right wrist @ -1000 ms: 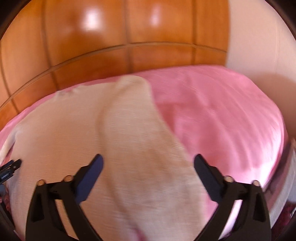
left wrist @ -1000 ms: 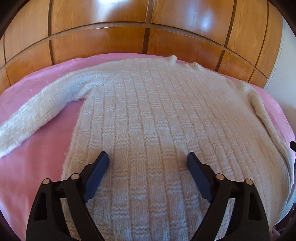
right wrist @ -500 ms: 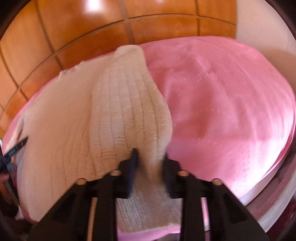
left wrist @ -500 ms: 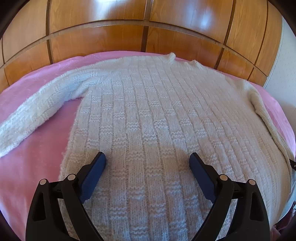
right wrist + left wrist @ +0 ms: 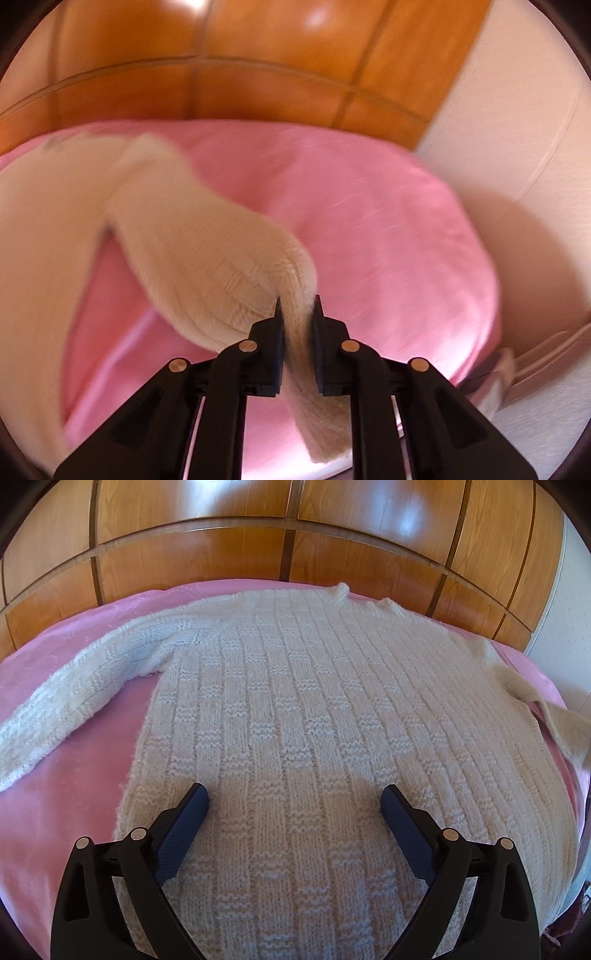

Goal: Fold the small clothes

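A cream knitted sweater (image 5: 314, 709) lies flat on the pink bedspread (image 5: 62, 812), its neck toward the wooden headboard. Its left sleeve (image 5: 74, 686) stretches out to the left. My left gripper (image 5: 294, 797) is open and empty, low over the sweater's lower body. My right gripper (image 5: 296, 306) is shut on the sweater's right sleeve (image 5: 207, 258) and holds it lifted off the bed, away from the sweater's body (image 5: 40, 236); the cuff hangs down between the fingers. That lifted sleeve shows blurred at the right edge of the left wrist view (image 5: 561, 731).
A glossy wooden headboard (image 5: 295, 546) runs behind the bed. A white wall (image 5: 517, 129) stands to the right of the bed. The pink bedspread (image 5: 388, 229) extends to the right of the sweater, with the bed's edge near the bottom right.
My right gripper closed on the right sleeve and lifted it up and outward, so pink bedspread now shows between sleeve and body. My left gripper stayed open and barely moved.
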`<state>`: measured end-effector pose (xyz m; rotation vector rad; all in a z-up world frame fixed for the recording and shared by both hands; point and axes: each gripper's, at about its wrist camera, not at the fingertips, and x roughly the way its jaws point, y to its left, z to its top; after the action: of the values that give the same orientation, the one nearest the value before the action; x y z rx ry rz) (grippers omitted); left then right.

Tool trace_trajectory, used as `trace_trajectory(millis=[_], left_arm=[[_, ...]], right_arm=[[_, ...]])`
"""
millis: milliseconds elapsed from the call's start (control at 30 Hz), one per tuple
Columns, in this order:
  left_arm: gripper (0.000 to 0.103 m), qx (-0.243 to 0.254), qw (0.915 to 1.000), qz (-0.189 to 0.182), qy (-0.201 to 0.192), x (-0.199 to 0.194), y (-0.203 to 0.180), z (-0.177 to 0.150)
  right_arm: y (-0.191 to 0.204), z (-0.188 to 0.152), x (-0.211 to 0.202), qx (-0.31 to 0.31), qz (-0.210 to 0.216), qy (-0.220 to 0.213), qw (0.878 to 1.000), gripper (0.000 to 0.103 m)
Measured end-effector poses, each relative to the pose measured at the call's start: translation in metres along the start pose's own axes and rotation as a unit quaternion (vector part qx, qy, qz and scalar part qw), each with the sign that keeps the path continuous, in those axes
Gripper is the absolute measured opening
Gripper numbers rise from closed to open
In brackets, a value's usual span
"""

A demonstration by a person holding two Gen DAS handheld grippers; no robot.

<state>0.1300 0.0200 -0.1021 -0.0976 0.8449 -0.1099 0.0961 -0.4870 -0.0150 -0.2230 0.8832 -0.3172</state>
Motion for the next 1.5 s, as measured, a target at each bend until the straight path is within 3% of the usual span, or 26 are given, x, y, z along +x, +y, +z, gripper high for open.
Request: trace_trajectory(millis=[133, 300, 367, 400, 433, 500, 567, 633, 733, 833, 933, 1100, 1233, 1367, 1433, 1500], left_arm=[[0.097, 0.001, 1.0000, -0.005, 0.002, 0.003, 0.000, 0.000], [0.099, 0.002, 0.9999, -0.012, 0.002, 0.005, 0.000, 0.000], [0.099, 0.001, 0.9999, -0.014, 0.003, 0.006, 0.001, 0.000], [0.099, 0.001, 0.9999, -0.014, 0.003, 0.007, 0.001, 0.000], [0.099, 0.002, 0.9999, -0.014, 0.003, 0.007, 0.001, 0.000], [0.099, 0.001, 0.9999, -0.015, 0.003, 0.007, 0.001, 0.000], [0.099, 0.001, 0.9999, -0.016, 0.002, 0.007, 0.001, 0.000], [0.099, 0.001, 0.9999, -0.016, 0.002, 0.007, 0.002, 0.000], [0.099, 0.000, 0.9999, -0.016, 0.003, 0.007, 0.001, 0.000], [0.099, 0.000, 0.9999, -0.014, 0.003, 0.006, 0.000, 0.000], [0.099, -0.001, 0.9999, -0.011, 0.003, 0.002, 0.000, 0.002], [0.099, -0.044, 0.9986, -0.026, -0.014, -0.017, 0.016, 0.004], [0.099, -0.128, 0.9907, -0.024, -0.041, -0.039, 0.059, 0.003], [0.099, -0.210, 0.9760, 0.015, -0.055, -0.054, 0.118, -0.003], [0.099, -0.264, 0.9621, 0.035, -0.059, -0.059, 0.151, -0.012], [0.093, -0.332, 0.9398, 0.052, -0.063, -0.065, 0.190, -0.024]], right_arm=[[-0.033, 0.032, 0.032, 0.026, -0.060, -0.017, 0.998, 0.012], [-0.045, 0.049, 0.083, 0.048, -0.113, 0.000, 0.992, 0.015], [-0.045, 0.047, 0.109, 0.054, -0.135, 0.025, 0.989, 0.049], [-0.046, 0.045, 0.117, 0.066, -0.143, 0.036, 0.987, 0.073], [-0.046, 0.042, 0.118, 0.085, -0.143, 0.034, 0.986, 0.080], [-0.045, 0.035, 0.108, 0.125, -0.139, 0.020, 0.982, 0.081], [-0.033, 0.031, 0.086, 0.158, -0.115, -0.006, 0.981, 0.091], [-0.008, 0.027, 0.051, 0.171, -0.053, -0.042, 0.983, 0.093], [0.038, 0.021, 0.014, 0.150, 0.041, -0.067, 0.986, 0.094], [0.096, 0.011, -0.016, 0.104, 0.107, -0.075, 0.986, 0.097], [0.147, 0.002, -0.031, 0.079, 0.161, -0.071, 0.981, 0.100], [0.213, -0.004, -0.033, 0.050, 0.186, -0.064, 0.979, 0.101], [0.234, -0.012, -0.013, 0.011, 0.158, -0.048, 0.986, 0.101], [0.227, -0.018, -0.011, 0.026, 0.177, -0.035, 0.983, 0.101], [0.222, -0.020, -0.008, 0.032, 0.184, -0.035, 0.982, 0.101], [0.221, -0.019, -0.004, 0.032, 0.182, -0.037, 0.982, 0.101]])
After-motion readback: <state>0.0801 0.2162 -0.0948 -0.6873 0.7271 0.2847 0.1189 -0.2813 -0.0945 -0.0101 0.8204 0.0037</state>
